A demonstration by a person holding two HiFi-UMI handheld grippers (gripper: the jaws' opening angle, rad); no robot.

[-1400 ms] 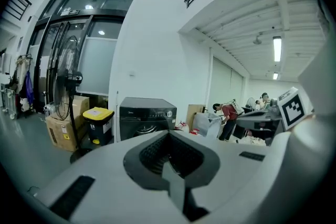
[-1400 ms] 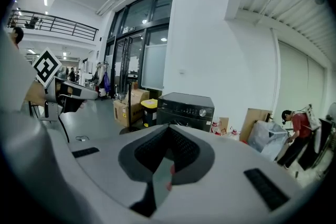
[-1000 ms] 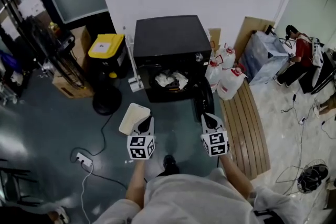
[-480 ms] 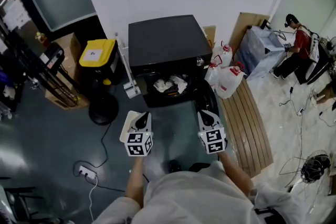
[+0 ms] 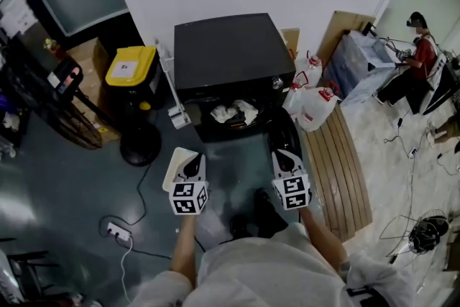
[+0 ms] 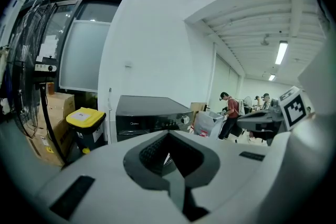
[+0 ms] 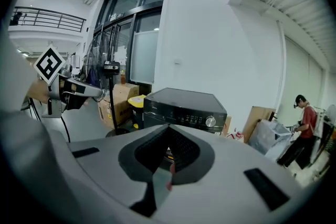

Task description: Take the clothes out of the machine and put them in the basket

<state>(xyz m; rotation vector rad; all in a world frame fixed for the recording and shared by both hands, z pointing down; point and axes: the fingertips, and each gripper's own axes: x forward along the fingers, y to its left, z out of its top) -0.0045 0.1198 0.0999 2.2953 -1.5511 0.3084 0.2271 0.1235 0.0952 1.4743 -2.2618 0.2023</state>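
The clothes [image 5: 233, 112] lie ahead in the machine [image 5: 226, 47], seemingly equally near the closed, empty left gripper [image 5: 195, 163] and right gripper [image 5: 284, 160].

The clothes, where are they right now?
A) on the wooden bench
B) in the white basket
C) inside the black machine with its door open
C: the pale clothes lie bunched in the open front of the black machine, as the head view shows.
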